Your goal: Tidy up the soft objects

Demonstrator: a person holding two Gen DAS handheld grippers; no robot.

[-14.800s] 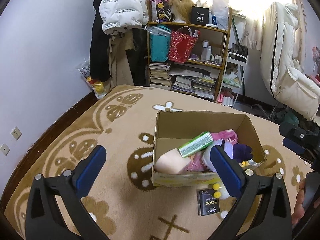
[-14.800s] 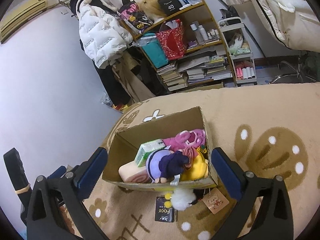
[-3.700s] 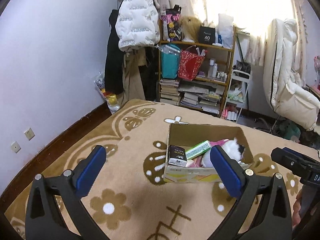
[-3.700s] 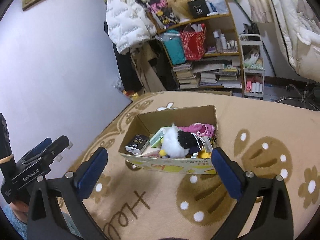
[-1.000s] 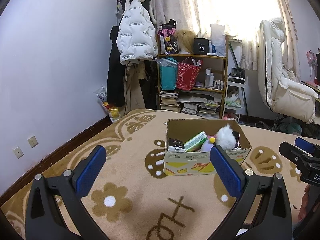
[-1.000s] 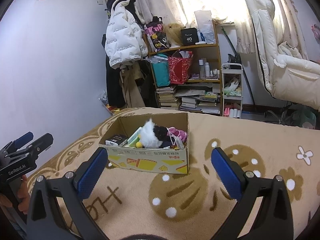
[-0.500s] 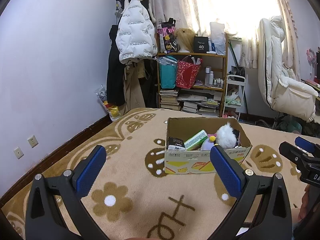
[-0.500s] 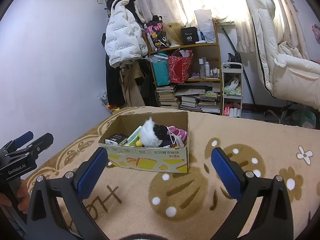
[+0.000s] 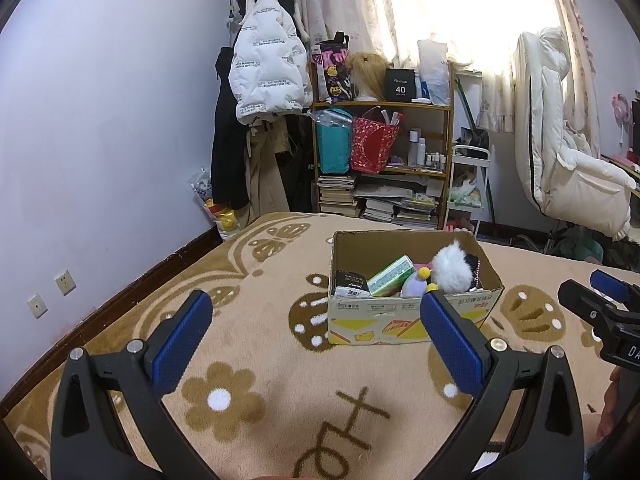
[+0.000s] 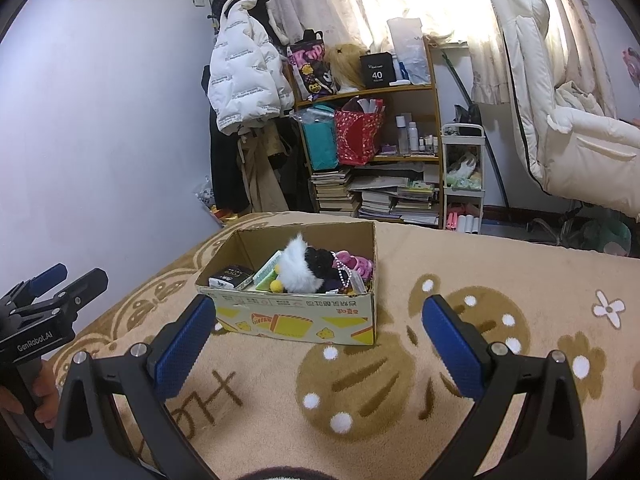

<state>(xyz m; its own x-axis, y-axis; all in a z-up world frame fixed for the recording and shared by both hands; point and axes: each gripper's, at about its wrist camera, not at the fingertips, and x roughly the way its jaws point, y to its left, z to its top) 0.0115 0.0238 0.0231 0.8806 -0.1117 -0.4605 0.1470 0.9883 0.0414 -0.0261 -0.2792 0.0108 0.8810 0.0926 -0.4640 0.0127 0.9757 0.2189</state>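
Observation:
An open cardboard box (image 9: 400, 320) (image 10: 296, 318) stands on the tan patterned carpet. In it lie a white and black fluffy plush (image 9: 452, 267) (image 10: 298, 266), a pink plush (image 10: 354, 262), a purple plush (image 9: 414, 285), a green carton (image 9: 390, 276) and a black packet (image 9: 350, 281) (image 10: 232, 274). My left gripper (image 9: 316, 346) is open and empty, held back from the box. My right gripper (image 10: 318, 346) is open and empty, also short of the box. Each gripper shows at the edge of the other's view.
A cluttered bookshelf (image 9: 380, 160) with bags, books and bottles stands behind the box. Coats (image 9: 268, 76) hang on the left wall. A white recliner (image 9: 572, 172) is at the right. Carpet (image 9: 240, 360) spreads around the box.
Since 14.8 s ago the white plush and black packet have gone from the carpet into the box, and both grippers have drawn back. Over the last second almost nothing moves.

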